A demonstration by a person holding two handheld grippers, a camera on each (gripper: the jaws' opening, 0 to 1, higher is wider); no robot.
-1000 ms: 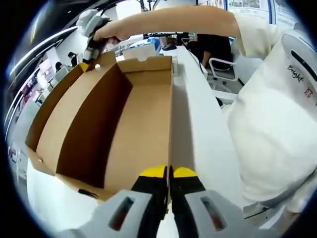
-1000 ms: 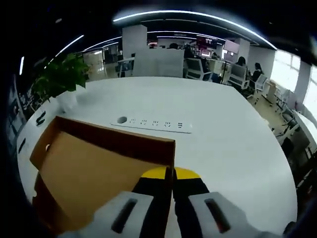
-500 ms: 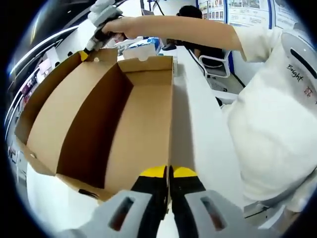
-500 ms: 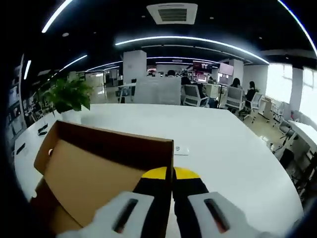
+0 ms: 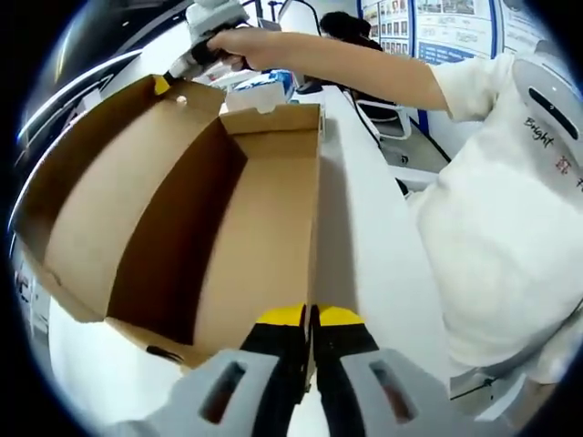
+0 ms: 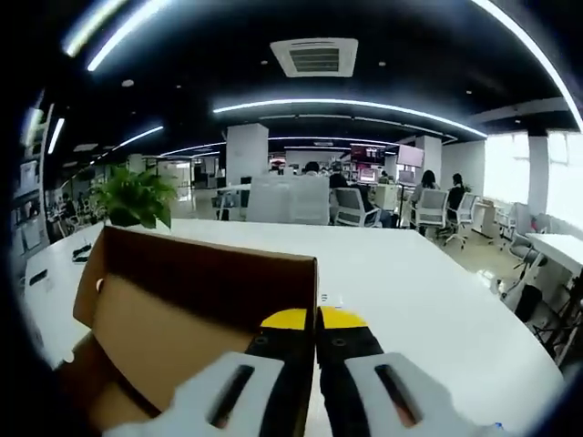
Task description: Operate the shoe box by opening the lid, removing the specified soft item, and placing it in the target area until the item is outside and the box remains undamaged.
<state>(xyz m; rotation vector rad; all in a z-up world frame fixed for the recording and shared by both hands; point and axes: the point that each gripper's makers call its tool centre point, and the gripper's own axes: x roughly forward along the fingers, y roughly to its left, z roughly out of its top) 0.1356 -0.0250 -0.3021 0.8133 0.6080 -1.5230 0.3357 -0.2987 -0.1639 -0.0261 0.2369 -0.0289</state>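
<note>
White table (image 5: 364,218) under cardboard shoe box (image 5: 264,228), interior visible, no item discernible inside. Lid (image 5: 91,182) raised, far corner clamped by right gripper (image 5: 182,68). Left gripper (image 5: 310,319) pinched on near box wall. Potted plant (image 6: 137,196) behind.

The brown cardboard shoe box (image 5: 228,218) hides its own floor behind the near wall at lower centre of the left gripper view. In the right gripper view, the raised brown cardboard lid (image 6: 182,319) runs off the lower left edge and hides the box's inside.
</note>
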